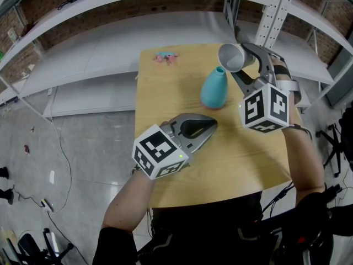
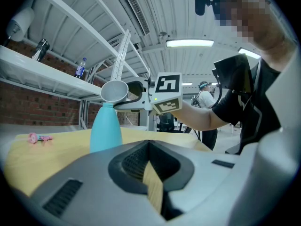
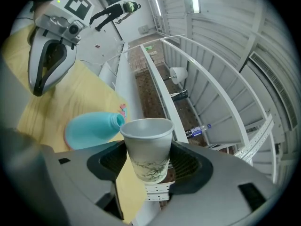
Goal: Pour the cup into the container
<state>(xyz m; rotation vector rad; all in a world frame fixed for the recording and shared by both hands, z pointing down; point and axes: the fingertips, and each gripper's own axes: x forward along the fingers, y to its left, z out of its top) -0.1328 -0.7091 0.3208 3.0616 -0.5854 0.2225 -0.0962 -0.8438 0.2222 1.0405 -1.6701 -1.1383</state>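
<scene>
A white paper cup (image 1: pixel 232 57) with a faint plant print is held in my right gripper (image 1: pixel 244 65), which is shut on it. The cup (image 3: pixel 147 145) is tipped on its side with its mouth just above and beside the neck of a turquoise bottle-shaped container (image 1: pixel 214 88). The container (image 3: pixel 91 127) stands upright on the wooden table (image 1: pixel 231 159). From the left gripper view the cup (image 2: pixel 114 90) hangs over the container (image 2: pixel 106 127). My left gripper (image 1: pixel 207 127) rests low over the table in front of the container, its jaws shut with nothing in them.
A small pink object (image 1: pixel 165 57) lies at the table's far left corner. White metal shelving (image 1: pixel 99 48) runs behind the table, with an upright post (image 1: pixel 274 12) close to the right gripper. Grey floor with cables lies to the left.
</scene>
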